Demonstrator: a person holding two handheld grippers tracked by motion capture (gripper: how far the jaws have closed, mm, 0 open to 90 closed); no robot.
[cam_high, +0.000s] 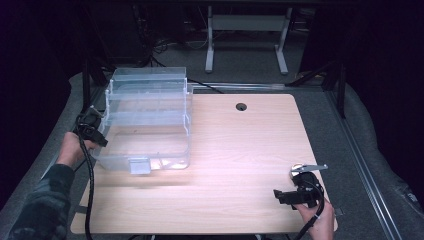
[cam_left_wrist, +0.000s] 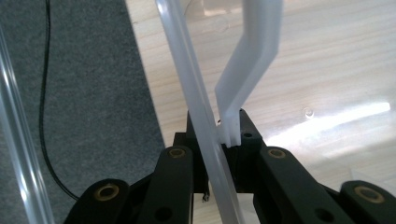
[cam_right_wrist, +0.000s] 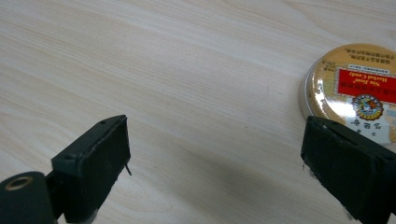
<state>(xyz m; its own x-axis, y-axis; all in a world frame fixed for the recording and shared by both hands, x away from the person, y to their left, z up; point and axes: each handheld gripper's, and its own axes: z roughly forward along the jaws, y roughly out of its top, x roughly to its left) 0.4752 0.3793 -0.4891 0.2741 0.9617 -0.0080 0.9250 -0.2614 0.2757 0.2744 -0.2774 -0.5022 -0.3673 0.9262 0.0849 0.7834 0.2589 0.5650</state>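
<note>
Left gripper view, my left tool (cam_left_wrist: 224, 140) pinching the clear bin's (cam_high: 147, 122) thin wall, bin straight ahead of it, my right tool (cam_right_wrist: 215, 154) spread wide, round tin (cam_right_wrist: 355, 88) just beyond its right tip

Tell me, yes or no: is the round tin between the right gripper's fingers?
No. The round tin lies on the table beyond one finger, and the right gripper stands open over bare wood.

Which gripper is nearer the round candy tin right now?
Right. The right gripper hangs open over the table with the candy tin beside one jaw, not between them. The left gripper is across the table, shut on the clear plastic bin.
</note>
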